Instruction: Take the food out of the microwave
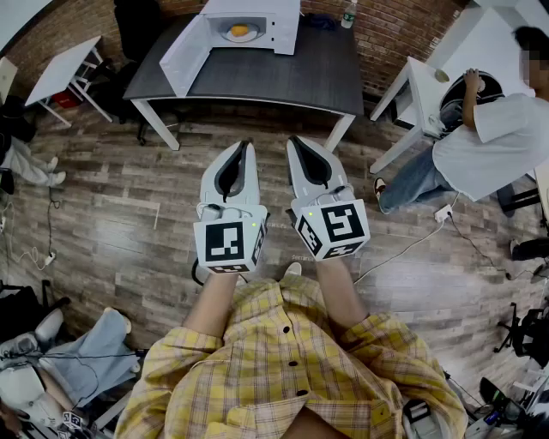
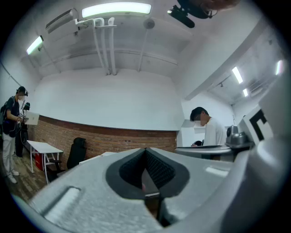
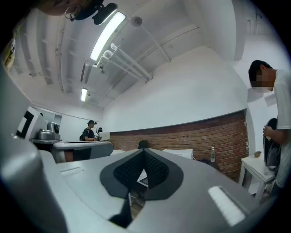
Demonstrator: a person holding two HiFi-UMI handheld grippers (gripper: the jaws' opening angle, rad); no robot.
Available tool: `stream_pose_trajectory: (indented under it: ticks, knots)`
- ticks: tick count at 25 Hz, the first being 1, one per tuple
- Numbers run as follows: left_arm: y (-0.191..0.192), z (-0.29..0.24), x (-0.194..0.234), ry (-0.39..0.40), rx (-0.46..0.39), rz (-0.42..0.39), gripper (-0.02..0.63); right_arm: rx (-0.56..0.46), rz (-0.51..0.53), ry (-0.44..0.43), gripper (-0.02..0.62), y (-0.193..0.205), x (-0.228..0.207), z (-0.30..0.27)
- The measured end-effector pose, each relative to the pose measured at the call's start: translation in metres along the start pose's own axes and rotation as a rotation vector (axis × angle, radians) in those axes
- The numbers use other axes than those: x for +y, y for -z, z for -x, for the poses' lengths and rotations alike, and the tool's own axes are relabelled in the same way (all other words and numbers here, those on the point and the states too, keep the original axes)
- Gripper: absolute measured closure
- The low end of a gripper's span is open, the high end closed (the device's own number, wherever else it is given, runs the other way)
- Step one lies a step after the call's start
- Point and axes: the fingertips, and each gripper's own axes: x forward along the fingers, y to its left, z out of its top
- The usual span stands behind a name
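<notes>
A white microwave (image 1: 249,26) stands on the far side of a dark table (image 1: 292,77), its door (image 1: 184,56) swung open to the left. Inside it, orange-yellow food (image 1: 239,31) lies on a white plate (image 1: 238,35). My left gripper (image 1: 246,144) and right gripper (image 1: 294,140) are side by side over the wooden floor, well short of the table. Both point toward it, jaws shut, nothing held. In the left gripper view the left gripper (image 2: 145,149) shows tips that meet. The right gripper (image 3: 144,150) looks the same in its own view.
A person in a white shirt (image 1: 489,146) bends over a small white table (image 1: 429,86) at the right. Another white table (image 1: 64,73) stands at the left. A bottle (image 1: 347,13) sits at the dark table's far right corner. Cables (image 1: 412,244) trail on the floor.
</notes>
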Motion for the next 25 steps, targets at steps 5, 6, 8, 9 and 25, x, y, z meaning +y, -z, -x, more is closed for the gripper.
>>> stream_pose_trajectory:
  ticks: [5, 6, 8, 9, 25]
  knots:
    - [0.001, -0.001, -0.004, -0.01, 0.0, 0.0, 0.601, 0.006, 0.02, -0.01, 0.591, 0.002, -0.003, 0.002]
    - [0.002, -0.003, -0.006, -0.013, 0.002, -0.001, 0.601, 0.004, 0.019, -0.013, 0.591, 0.002, -0.005, 0.002]
    - [0.004, -0.007, -0.01, -0.019, 0.006, -0.006, 0.601, -0.001, 0.014, -0.017, 0.591, 0.002, -0.012, 0.002]
    - [0.005, -0.009, -0.012, -0.023, 0.009, -0.007, 0.601, -0.001, 0.011, -0.018, 0.591, 0.003, -0.016, 0.003]
    - [0.022, -0.021, -0.059, -0.146, 0.033, -0.019, 0.601, -0.014, -0.039, -0.092, 0.589, 0.008, -0.062, 0.027]
